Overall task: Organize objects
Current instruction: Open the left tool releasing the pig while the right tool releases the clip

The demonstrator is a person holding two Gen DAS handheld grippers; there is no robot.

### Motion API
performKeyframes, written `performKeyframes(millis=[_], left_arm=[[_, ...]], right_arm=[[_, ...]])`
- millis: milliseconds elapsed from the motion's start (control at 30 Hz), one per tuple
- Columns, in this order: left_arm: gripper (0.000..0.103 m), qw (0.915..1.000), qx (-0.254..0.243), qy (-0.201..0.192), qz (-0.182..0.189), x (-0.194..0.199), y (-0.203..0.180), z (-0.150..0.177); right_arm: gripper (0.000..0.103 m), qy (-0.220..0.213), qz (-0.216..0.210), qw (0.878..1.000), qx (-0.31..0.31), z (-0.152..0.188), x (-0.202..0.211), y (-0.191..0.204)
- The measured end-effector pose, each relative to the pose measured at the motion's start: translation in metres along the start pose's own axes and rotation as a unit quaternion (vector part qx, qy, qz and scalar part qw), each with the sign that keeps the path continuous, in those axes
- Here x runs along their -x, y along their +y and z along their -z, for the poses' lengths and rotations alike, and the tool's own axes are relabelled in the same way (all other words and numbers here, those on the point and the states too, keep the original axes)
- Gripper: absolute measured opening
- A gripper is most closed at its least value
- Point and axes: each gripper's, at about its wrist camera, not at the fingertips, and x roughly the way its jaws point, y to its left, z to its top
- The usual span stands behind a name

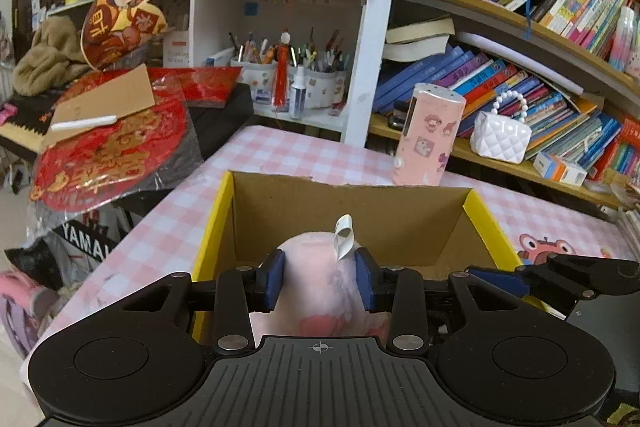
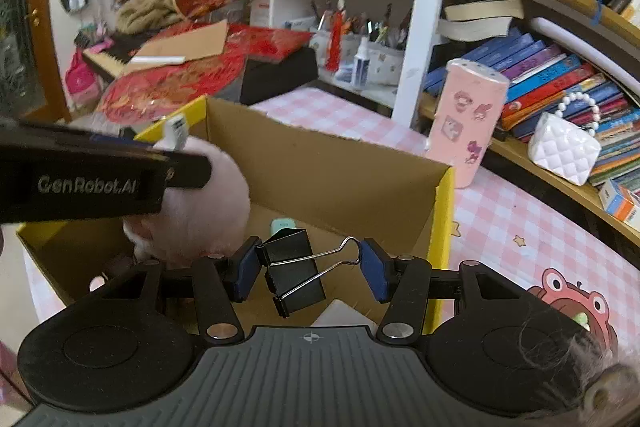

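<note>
The left gripper pinches a pink plush toy over the near left part of the cardboard box, which sits on the checked tablecloth. To its right, the right gripper clamps a black binder clip above the box's near edge. Both items seem at the drop-off step; next, each claw likely needs lowering inside the walls, then spreading to release.

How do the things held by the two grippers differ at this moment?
The left gripper squeezes a soft, round pink plush toy with a white tag; the right gripper holds a small, hard black binder clip with wire handles. The toy fills its jaws; the clip sits tilted between them. Both are above the open cardboard box.
</note>
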Motion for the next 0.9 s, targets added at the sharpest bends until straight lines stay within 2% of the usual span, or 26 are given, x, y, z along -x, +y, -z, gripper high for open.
performKeyframes(millis=[267, 400, 567, 700, 900], left_arm=[[0.039, 0.9998, -0.016, -0.005, -0.009, -0.006, -0.006, -0.001], [0.046, 0.9996, -0.021, -0.01, -0.018, -0.009, -0.005, -0.003], [0.066, 0.9994, -0.012, -0.02, -0.023, -0.008, -0.001, -0.007], [0.074, 0.9987, -0.013, -0.044, -0.022, 0.002, -0.002, -0.012], [0.08, 0.9975, -0.015, -0.065, -0.022, 0.02, -0.006, -0.015]], right_arm=[[0.051, 0.024, -0.012, 1.0, 0.005, 0.005, -0.01, -0.002], [0.051, 0.027, -0.012, 1.0, 0.007, 0.004, -0.01, -0.002], [0.052, 0.029, -0.014, 0.999, 0.002, 0.004, -0.009, -0.004], [0.061, 0.008, -0.011, 1.0, -0.01, 0.002, -0.001, -0.008], [0.063, -0.029, 0.004, 0.999, -0.038, -0.003, 0.017, -0.015]])
